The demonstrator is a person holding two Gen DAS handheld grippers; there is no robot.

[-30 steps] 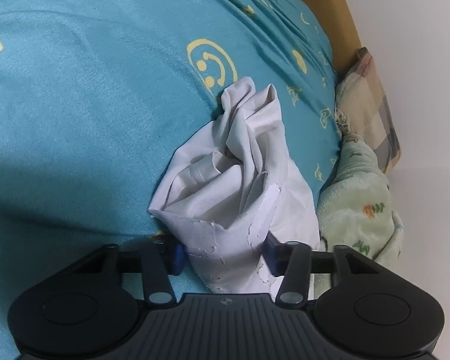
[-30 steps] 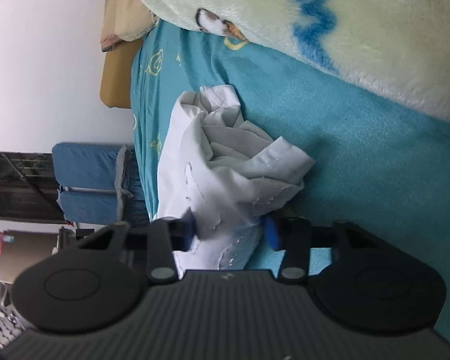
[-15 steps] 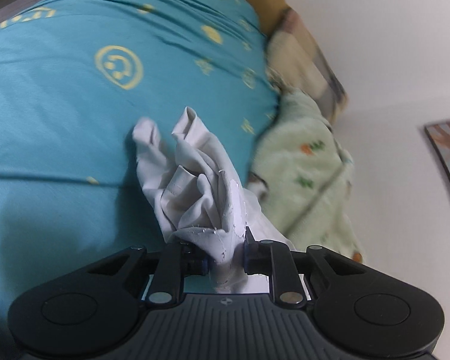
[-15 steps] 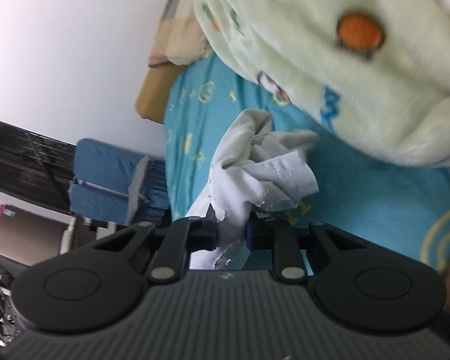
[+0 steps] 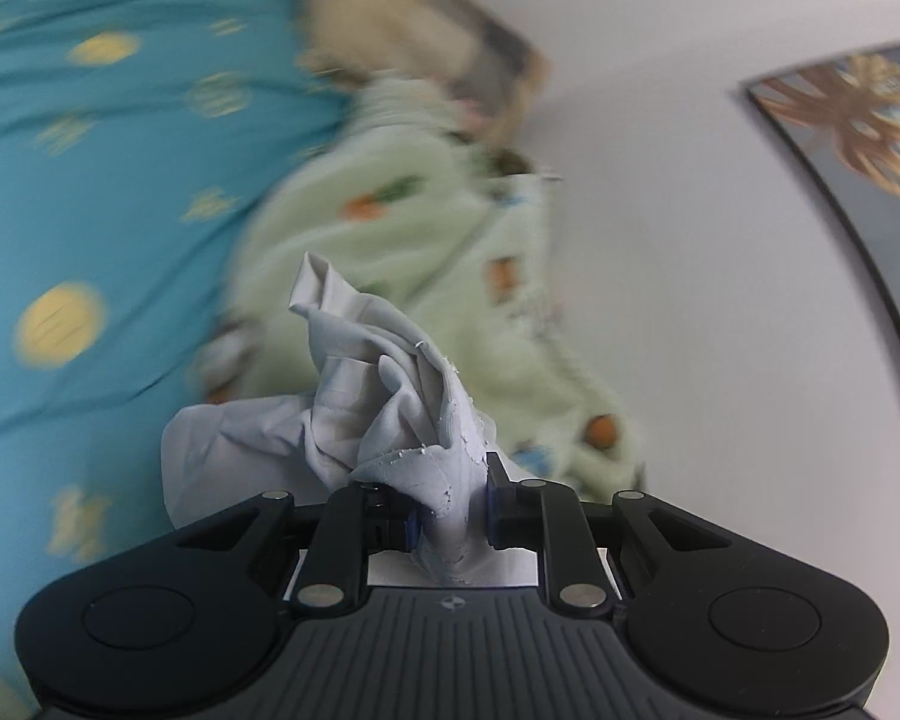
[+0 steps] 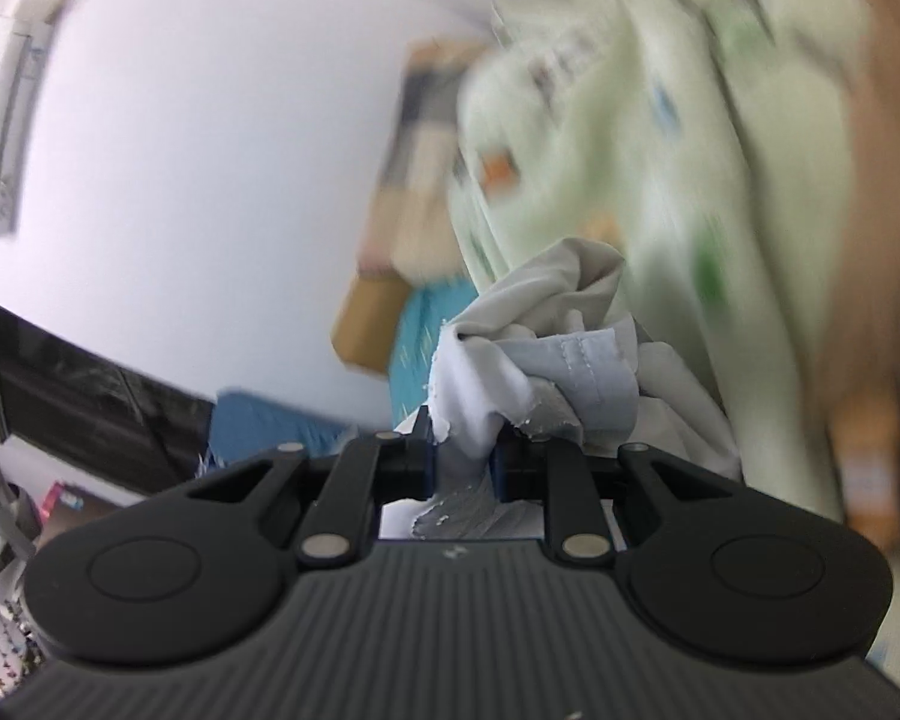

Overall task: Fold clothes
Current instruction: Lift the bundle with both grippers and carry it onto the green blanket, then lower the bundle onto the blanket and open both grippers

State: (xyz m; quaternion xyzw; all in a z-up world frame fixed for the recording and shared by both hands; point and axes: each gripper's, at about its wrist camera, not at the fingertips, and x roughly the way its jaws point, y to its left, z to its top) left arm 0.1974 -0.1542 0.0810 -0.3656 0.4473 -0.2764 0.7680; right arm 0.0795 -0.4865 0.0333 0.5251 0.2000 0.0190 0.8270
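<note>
Pale grey crumpled cloth [image 5: 390, 414] is pinched in both tongs: the left tongs [image 5: 450, 516] are clamped on a frayed edge, the right tongs [image 6: 463, 471] on another bunch [image 6: 540, 360]. Beyond it lies a blurred green fleece blanket [image 5: 390, 228], then the teal bed sheet [image 5: 90, 150] and white wall [image 5: 690, 240].
</note>
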